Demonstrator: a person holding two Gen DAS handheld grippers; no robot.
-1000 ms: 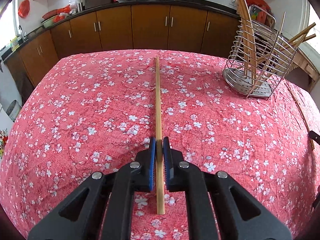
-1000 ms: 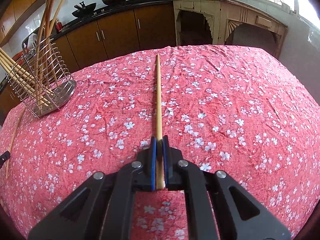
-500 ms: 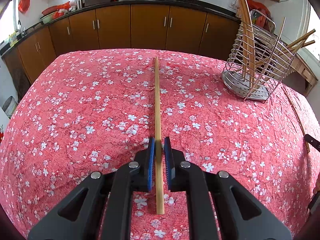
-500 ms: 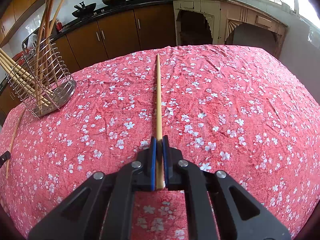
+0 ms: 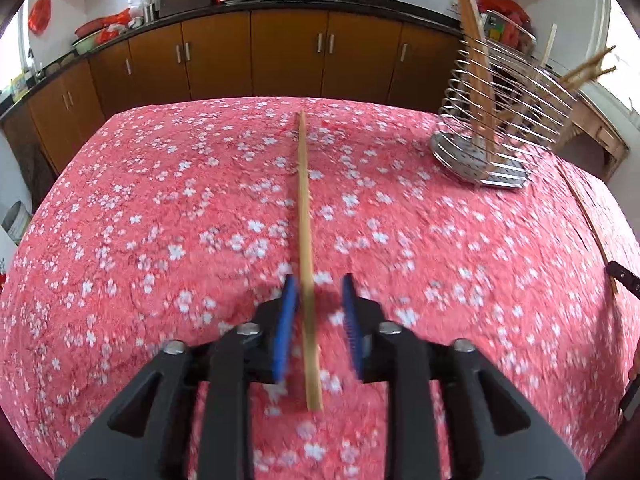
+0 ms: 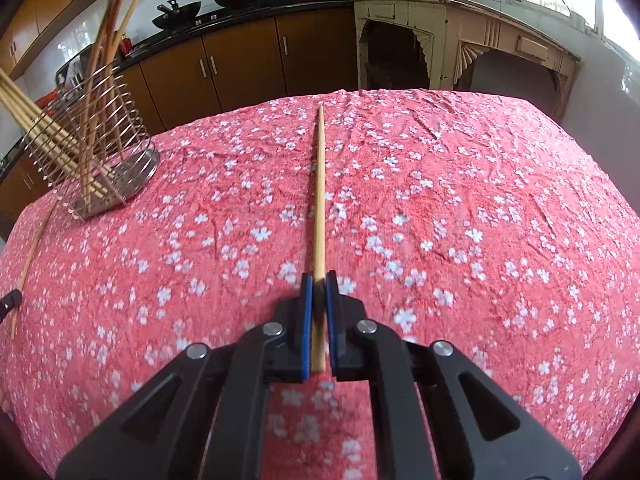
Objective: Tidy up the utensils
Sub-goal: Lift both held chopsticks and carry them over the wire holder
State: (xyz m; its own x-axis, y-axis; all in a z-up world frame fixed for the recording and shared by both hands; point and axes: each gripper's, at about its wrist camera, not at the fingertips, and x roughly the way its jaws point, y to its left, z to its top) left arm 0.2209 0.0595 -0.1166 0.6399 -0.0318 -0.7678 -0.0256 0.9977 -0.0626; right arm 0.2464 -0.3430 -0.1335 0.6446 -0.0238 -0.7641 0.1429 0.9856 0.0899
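A wooden chopstick (image 5: 305,216) lies lengthwise on the red floral tablecloth between the jaws of my left gripper (image 5: 319,292), which is open with gaps on both sides of the stick. My right gripper (image 6: 319,280) is shut on a second chopstick (image 6: 319,184) that points away over the cloth. A wire utensil holder (image 5: 496,120) with several chopsticks and a wooden spoon stands at the back right in the left wrist view and at the left in the right wrist view (image 6: 96,152).
A loose chopstick (image 6: 32,256) lies near the table's left edge in the right wrist view, and along the right edge in the left wrist view (image 5: 592,228). Brown kitchen cabinets (image 5: 288,52) stand beyond the table. A pale wooden sideboard (image 6: 460,36) stands behind right.
My left gripper's jaws have opened and let go of the chopstick, which now rests on the cloth. The right gripper stays shut on its chopstick, barely moved.
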